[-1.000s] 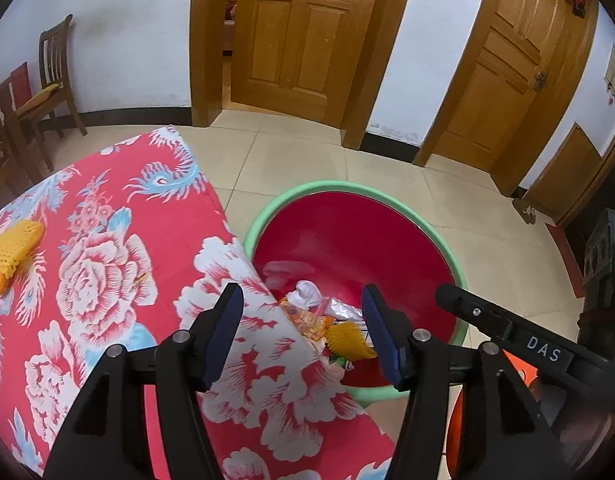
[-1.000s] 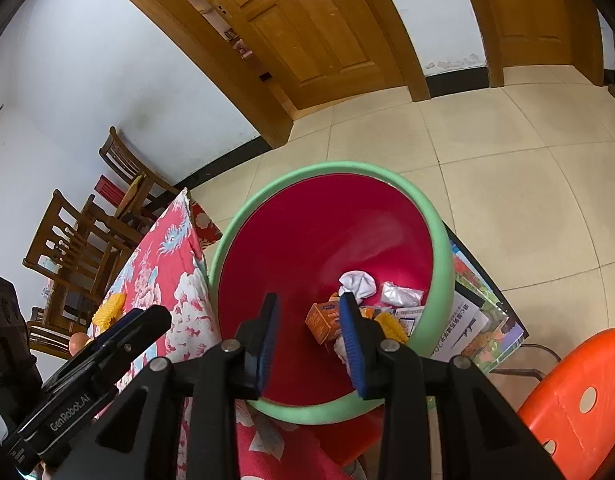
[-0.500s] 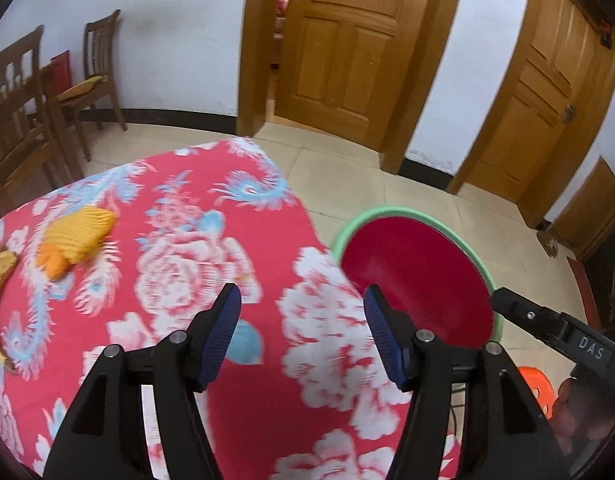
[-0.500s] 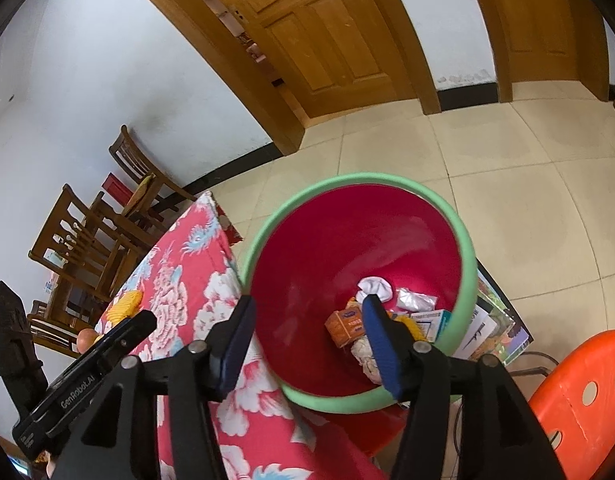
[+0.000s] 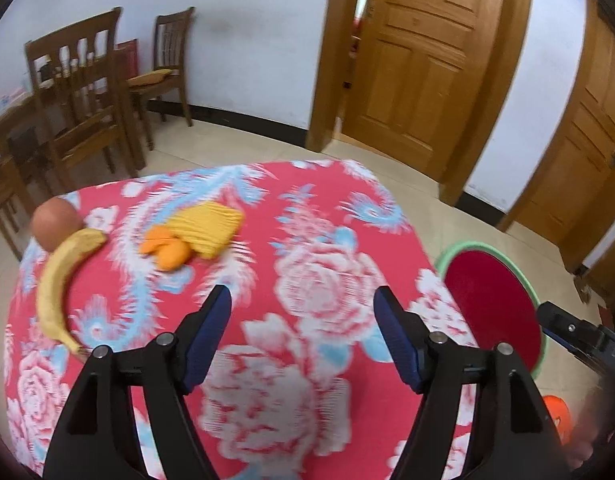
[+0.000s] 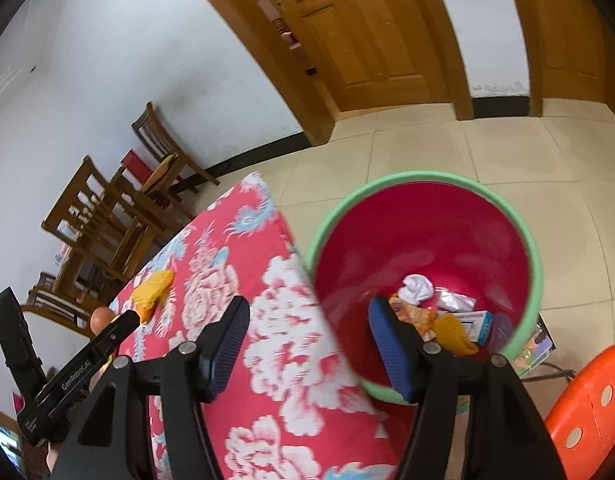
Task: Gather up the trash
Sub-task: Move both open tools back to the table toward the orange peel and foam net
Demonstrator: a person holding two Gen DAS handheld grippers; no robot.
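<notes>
Red floral tablecloth (image 5: 291, 240), green-rimmed bin (image 6: 535, 256)

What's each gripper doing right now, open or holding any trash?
Left gripper: open, jaws have just been opening, nothing between them.
Right gripper: open, jaws have just been opening, nothing held.

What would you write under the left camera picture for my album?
Open left gripper over a flowery red table with a banana, orange peel and yellow foam net; red bin at right.

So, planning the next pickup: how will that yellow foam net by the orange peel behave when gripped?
The yellow foam net looks like soft ribbed mesh, so it probably squashes between pads. It lies flat and seems light, unlikely to roll. The orange peel touches it and may shift too.
</notes>
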